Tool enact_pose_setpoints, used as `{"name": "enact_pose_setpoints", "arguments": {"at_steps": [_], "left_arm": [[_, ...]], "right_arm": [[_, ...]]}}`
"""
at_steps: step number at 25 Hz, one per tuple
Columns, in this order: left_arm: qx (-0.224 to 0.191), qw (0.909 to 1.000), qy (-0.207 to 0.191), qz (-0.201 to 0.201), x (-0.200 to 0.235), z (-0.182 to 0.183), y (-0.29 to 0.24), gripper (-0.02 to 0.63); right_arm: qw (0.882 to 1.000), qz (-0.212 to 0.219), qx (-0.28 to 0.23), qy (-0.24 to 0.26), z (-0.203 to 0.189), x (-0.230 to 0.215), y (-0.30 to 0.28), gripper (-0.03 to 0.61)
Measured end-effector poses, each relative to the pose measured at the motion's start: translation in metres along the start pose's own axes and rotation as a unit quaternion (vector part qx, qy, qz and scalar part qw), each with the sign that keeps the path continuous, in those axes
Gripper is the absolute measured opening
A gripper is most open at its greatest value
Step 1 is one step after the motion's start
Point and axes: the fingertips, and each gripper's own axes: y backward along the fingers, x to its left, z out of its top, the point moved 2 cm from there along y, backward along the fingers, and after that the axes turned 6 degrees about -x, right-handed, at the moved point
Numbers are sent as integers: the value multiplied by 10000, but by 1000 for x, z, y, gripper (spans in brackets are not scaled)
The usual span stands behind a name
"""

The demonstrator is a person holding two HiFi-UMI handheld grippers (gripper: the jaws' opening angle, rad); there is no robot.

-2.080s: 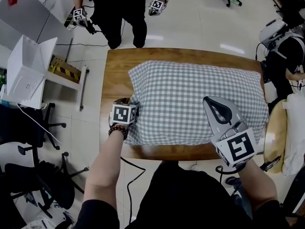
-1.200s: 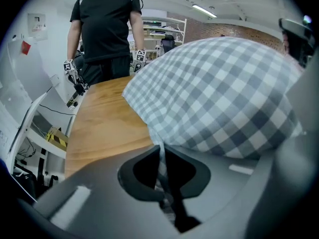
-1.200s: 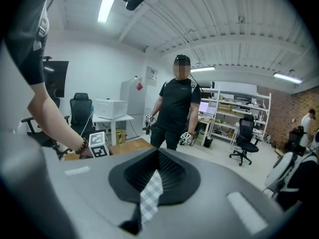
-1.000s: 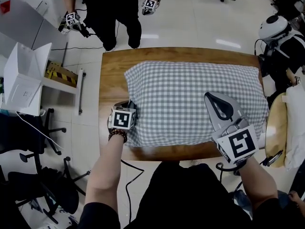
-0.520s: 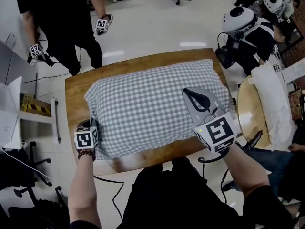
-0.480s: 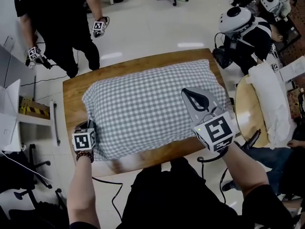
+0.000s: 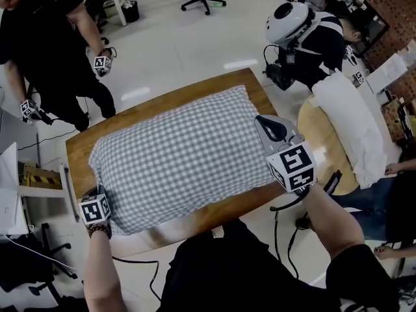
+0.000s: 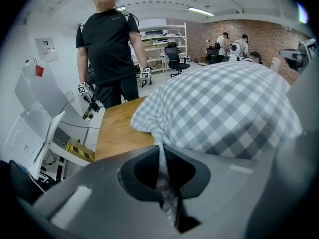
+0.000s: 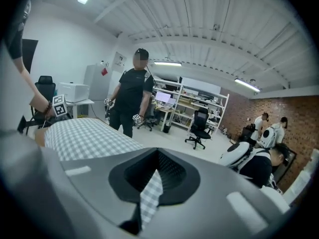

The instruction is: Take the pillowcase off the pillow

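On the wooden desk [image 7: 77,153], the grey checked pillowcase [image 7: 175,155] lies flat, fully enclosing the pillow and covering most of the surface. The right tongs [image 7: 269,125] are clamped shut on a fold of pillowcase fabric at the right-hand end. The left tongs [image 8: 160,158] are clamped shut on a pinch of fabric at the near left corner of the pillowcase.

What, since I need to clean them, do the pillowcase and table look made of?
The pillowcase looks like matte woven cloth, probably cotton: grey-white checks, soft creases. The table looks like wood or veneer, slightly glossy: brown grain streaks, faint sheen.
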Motion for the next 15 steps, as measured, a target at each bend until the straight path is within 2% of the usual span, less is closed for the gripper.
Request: {"name": "enact_pose_setpoints", "arguments": {"at_steps": [8, 15], "left_arm": [[140, 9993, 54, 349, -45, 15, -7, 9], [327, 9967, 131, 735, -81, 23, -20, 9]], "right_arm": [[9978, -240, 491, -381, -84, -115, 18, 2], [9922, 80, 937, -824, -171, -175, 11, 2]]}}
